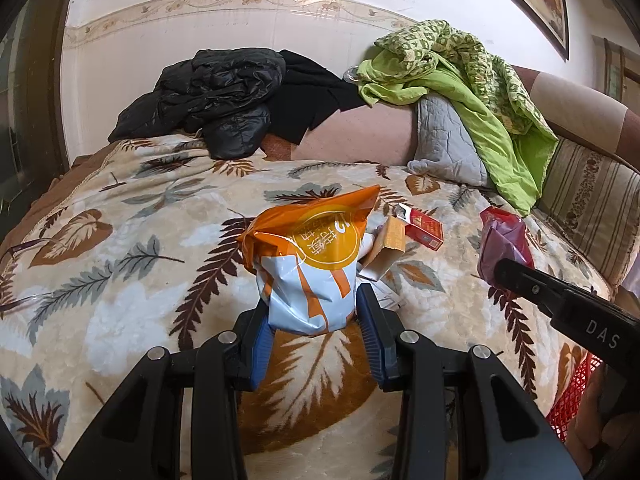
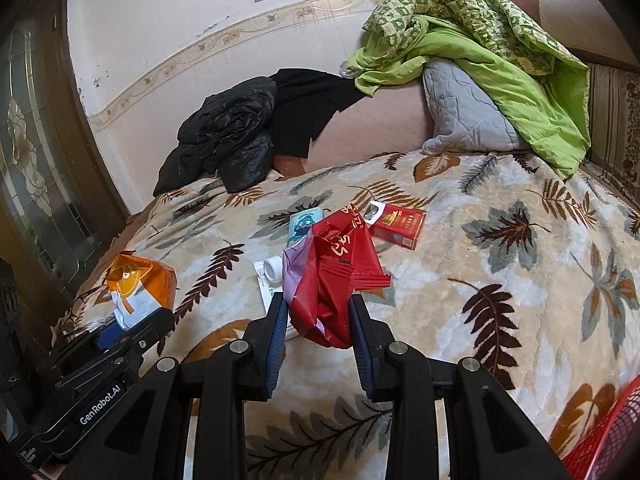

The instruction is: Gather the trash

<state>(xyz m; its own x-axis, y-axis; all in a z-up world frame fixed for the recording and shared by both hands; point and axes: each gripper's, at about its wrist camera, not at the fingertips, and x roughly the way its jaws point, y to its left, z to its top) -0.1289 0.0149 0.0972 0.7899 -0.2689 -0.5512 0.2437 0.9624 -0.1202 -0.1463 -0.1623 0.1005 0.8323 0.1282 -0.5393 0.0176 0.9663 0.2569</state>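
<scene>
The left gripper is clamped on an orange-and-white plastic bag, held up above the leaf-patterned blanket. The right gripper is clamped on a crumpled red wrapper, also lifted off the blanket. Just beyond the wrapper lie a red cigarette pack, a small teal packet and a white bottle on paper. At the near right edge shows a red mesh basket. Far off, a black jacket sits left and a green quilt right.
</scene>
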